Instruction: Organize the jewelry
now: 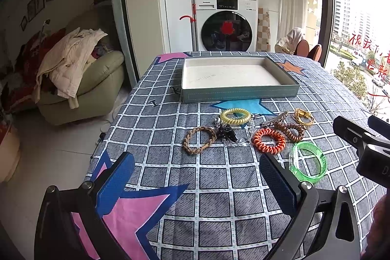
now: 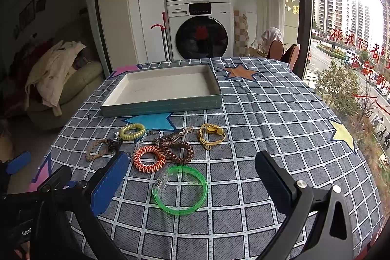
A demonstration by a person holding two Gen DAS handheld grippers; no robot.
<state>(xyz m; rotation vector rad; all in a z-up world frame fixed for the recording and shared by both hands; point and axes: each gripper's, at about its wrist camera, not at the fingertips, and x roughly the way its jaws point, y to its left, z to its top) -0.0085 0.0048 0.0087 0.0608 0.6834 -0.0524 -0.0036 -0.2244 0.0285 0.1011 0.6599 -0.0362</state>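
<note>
An empty grey tray [image 1: 240, 92] [image 2: 160, 107] with a pale lining sits mid-table. In front of it lie a yellow coil band [image 1: 235, 116] [image 2: 132, 131], a braided tan bracelet [image 1: 199, 139] [image 2: 96, 149], an orange coil band [image 1: 268, 140] [image 2: 149, 158], a brown coil band [image 1: 290, 131] [image 2: 180, 152], a gold cord piece [image 1: 303, 116] [image 2: 211, 135], a metal clip [image 1: 274, 121] and a green bangle [image 1: 307, 163] [image 2: 180, 189]. My left gripper [image 1: 197, 165] hangs open short of the pile. My right gripper [image 2: 192, 167] is open, with the bangle between and just below its fingers.
A checked cloth with star patches [image 1: 212, 177] covers the table. A small black pin [image 1: 153, 102] lies left of the tray. An armchair heaped with clothes [image 1: 73, 74] stands off the left edge; stacked washing machines [image 1: 225, 23] and chairs [image 1: 308, 50] are behind.
</note>
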